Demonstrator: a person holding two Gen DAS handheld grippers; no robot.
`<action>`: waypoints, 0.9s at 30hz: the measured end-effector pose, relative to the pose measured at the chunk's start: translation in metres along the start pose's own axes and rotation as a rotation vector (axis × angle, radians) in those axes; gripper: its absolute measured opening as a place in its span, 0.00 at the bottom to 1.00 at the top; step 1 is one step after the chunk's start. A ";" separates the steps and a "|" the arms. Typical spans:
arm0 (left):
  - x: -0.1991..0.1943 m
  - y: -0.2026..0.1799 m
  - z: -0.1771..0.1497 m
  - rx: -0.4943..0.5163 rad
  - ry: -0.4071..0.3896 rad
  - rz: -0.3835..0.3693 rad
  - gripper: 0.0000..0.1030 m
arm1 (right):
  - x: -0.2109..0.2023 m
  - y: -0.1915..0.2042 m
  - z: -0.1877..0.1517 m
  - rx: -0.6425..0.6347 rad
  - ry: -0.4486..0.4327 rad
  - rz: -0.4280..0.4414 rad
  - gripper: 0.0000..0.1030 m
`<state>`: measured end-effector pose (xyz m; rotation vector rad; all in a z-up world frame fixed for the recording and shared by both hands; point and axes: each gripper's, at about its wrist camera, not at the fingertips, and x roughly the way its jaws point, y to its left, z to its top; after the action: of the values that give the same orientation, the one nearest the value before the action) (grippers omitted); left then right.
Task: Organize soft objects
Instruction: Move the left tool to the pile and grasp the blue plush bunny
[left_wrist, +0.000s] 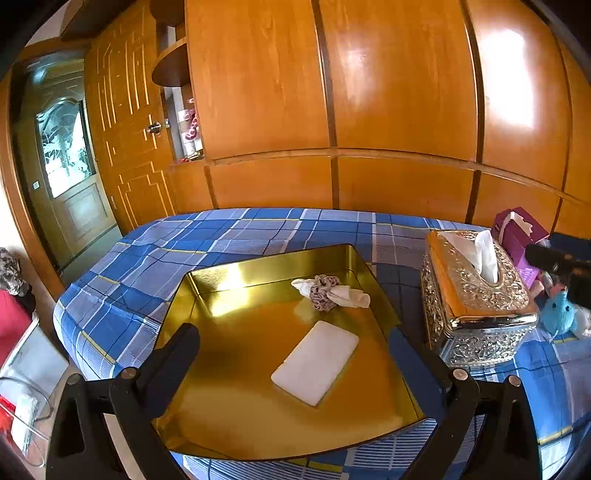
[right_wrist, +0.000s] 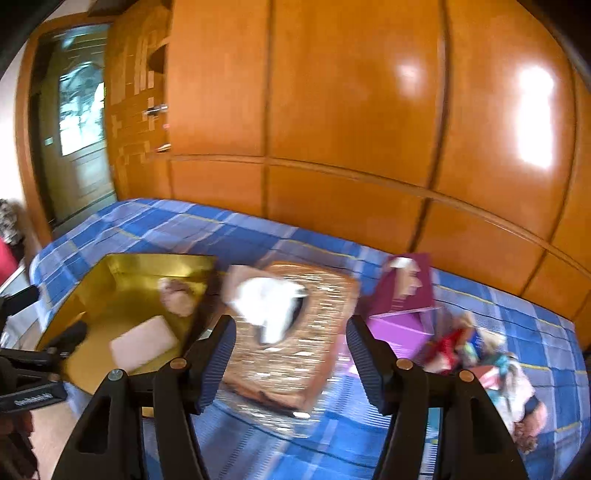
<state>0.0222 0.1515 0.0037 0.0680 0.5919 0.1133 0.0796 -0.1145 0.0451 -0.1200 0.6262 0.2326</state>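
While tilted downward, both grippers (left_wrist: 303, 354) (right_wrist: 291, 347) hover (empty).

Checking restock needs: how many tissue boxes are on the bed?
2: the ornate metallic tissue box beside the gold tray, and the purple tissue box just behind it. Others may be hidden.

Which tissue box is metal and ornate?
The silver embossed box beside the gold tray; the purple box behind it is plain cardboard.
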 end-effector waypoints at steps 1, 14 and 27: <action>0.000 -0.002 0.000 0.005 0.001 -0.002 1.00 | -0.002 -0.012 -0.001 0.013 0.000 -0.023 0.61; 0.002 -0.021 -0.009 0.056 0.017 -0.023 1.00 | -0.022 -0.128 -0.008 0.134 0.008 -0.263 0.61; -0.005 -0.051 -0.021 0.120 0.020 -0.152 1.00 | -0.021 -0.256 -0.035 0.363 0.029 -0.522 0.61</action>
<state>0.0108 0.1004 -0.0157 0.1375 0.6216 -0.0693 0.1074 -0.3725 0.0398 0.0650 0.6358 -0.3879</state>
